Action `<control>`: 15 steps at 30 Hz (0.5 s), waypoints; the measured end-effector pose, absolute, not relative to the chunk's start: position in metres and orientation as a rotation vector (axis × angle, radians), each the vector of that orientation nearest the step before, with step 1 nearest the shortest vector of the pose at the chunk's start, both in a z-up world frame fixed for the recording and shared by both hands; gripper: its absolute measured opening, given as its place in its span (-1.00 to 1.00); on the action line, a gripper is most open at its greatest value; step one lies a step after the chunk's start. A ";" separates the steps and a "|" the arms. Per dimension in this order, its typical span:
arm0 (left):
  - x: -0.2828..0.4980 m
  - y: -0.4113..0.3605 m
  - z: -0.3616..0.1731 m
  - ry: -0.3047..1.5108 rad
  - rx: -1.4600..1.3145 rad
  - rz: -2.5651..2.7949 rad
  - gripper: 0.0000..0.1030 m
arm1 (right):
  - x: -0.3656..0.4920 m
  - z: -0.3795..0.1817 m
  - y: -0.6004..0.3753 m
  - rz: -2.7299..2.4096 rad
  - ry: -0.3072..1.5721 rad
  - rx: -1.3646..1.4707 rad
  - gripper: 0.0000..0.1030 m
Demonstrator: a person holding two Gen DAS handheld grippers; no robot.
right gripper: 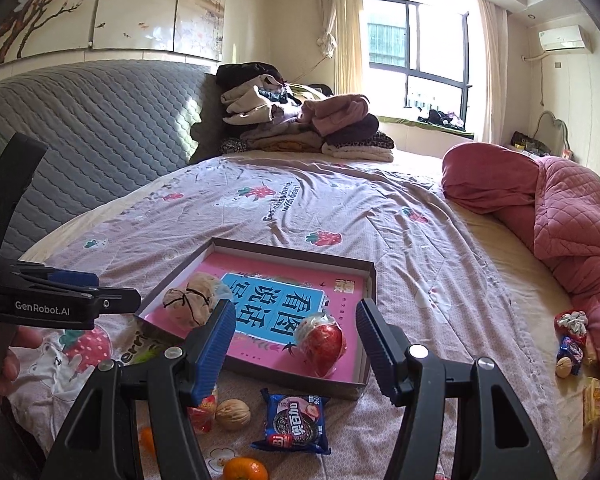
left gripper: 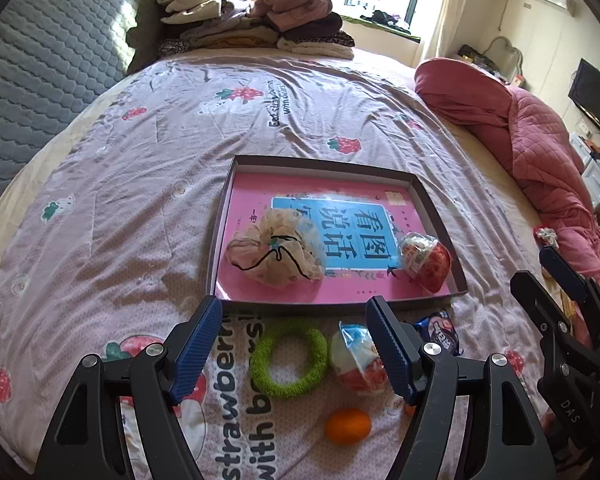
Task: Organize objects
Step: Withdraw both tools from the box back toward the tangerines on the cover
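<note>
A shallow dark box (left gripper: pixel 320 164) (right gripper: pixel 300 254) lies on the bed, holding a pink book (left gripper: pixel 252 200), a beige scrunchie (left gripper: pixel 272 252) (right gripper: pixel 190 306) and a red wrapped fruit (left gripper: pixel 426 260) (right gripper: pixel 322 340). In front of the box lie a green fuzzy ring (left gripper: pixel 288 360), another wrapped fruit (left gripper: pixel 356 356), a blue cookie packet (left gripper: pixel 440 332) (right gripper: pixel 294 420), a walnut (right gripper: pixel 232 414) and an orange (left gripper: pixel 348 426) (right gripper: pixel 246 470). My left gripper (left gripper: pixel 296 344) hangs open above the ring, holding nothing. My right gripper (right gripper: pixel 296 340) is open and empty above the box's near edge.
Folded clothes (left gripper: pixel 252 20) are stacked at the head of the bed beside a grey quilted headboard (right gripper: pixel 80 128). A rolled pink quilt (right gripper: pixel 540 208) runs along the right side, with several small snacks (right gripper: pixel 572 344) beside it. A hand (right gripper: pixel 12 356) holds the left gripper.
</note>
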State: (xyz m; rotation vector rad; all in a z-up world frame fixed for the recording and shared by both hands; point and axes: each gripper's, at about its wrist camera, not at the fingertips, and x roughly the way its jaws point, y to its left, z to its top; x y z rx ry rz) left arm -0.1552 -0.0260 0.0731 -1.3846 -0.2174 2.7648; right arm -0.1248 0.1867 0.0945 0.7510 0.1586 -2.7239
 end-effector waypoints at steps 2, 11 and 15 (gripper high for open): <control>-0.148 -0.025 0.075 -0.217 -1.373 2.763 0.46 | -0.117 0.096 0.187 -2.727 0.163 0.734 0.20; -0.117 -0.017 0.083 -0.213 -1.288 2.787 0.46 | -0.091 0.097 0.188 -2.732 0.180 0.682 0.21; -0.107 -0.015 0.078 -0.224 -1.279 2.779 0.46 | -0.087 0.094 0.190 -2.714 0.165 0.690 0.21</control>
